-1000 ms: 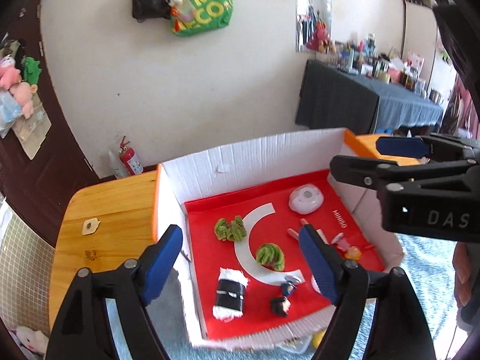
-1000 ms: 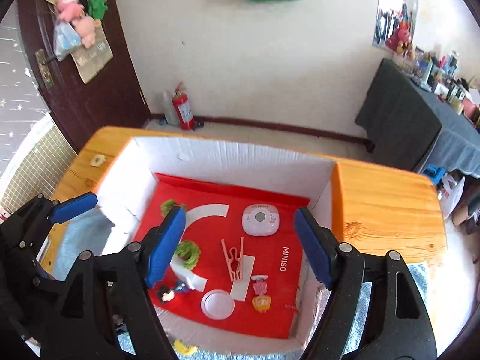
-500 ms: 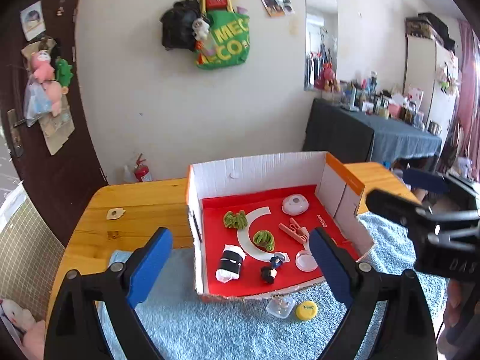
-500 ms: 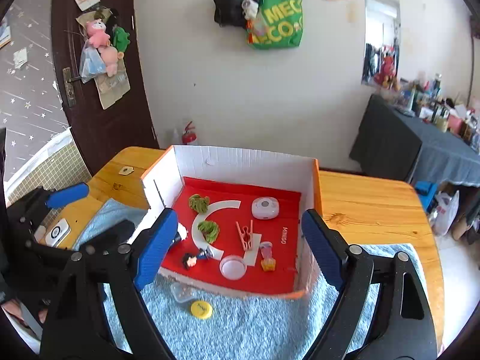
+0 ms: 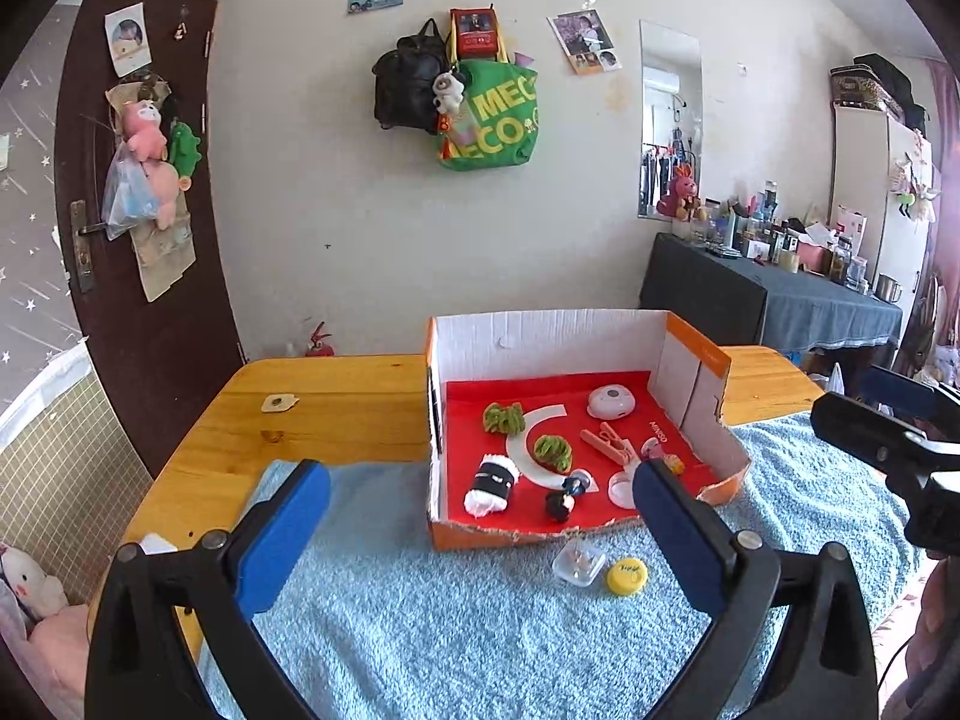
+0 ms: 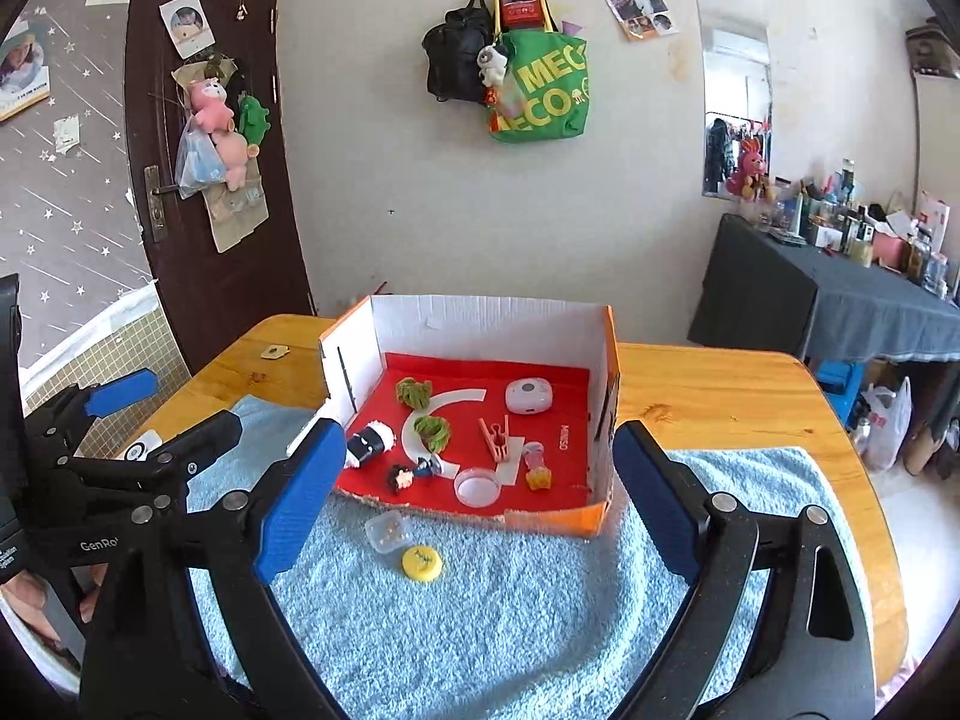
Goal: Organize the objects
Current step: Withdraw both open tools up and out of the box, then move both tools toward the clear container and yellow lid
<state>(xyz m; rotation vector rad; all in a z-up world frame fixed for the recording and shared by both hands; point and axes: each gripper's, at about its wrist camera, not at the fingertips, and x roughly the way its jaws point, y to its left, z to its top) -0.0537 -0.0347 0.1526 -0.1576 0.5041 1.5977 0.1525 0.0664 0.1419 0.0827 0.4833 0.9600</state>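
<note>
An orange cardboard box (image 5: 696, 354) (image 6: 611, 360) with a red floor stands on a blue towel (image 5: 480, 618) (image 6: 516, 600). Inside lie two green scrunchies (image 5: 503, 417) (image 6: 414, 391), a black-and-white roll (image 5: 492, 483), a white round device (image 5: 610, 402) (image 6: 528, 395), a pink clip (image 5: 607, 441) (image 6: 497, 438), a small figure (image 6: 401, 476) and a round clear lid (image 6: 477, 485). A clear small case (image 5: 579, 561) (image 6: 388, 531) and a yellow cap (image 5: 627, 575) (image 6: 422, 563) lie on the towel in front. My left gripper (image 5: 477, 528) and right gripper (image 6: 474, 492) are open and empty, held back from the box.
The towel covers a wooden table (image 5: 336, 402) (image 6: 720, 390). A white tag (image 5: 279, 402) lies on the wood at left. A dark door (image 6: 204, 180) and a wall with hanging bags (image 6: 534, 90) stand behind. A cluttered dark table (image 6: 840, 288) is at right.
Both grippers have pulled up and back from over the box. The box now looks smaller, and the towel, clear case and yellow cap have come into view.
</note>
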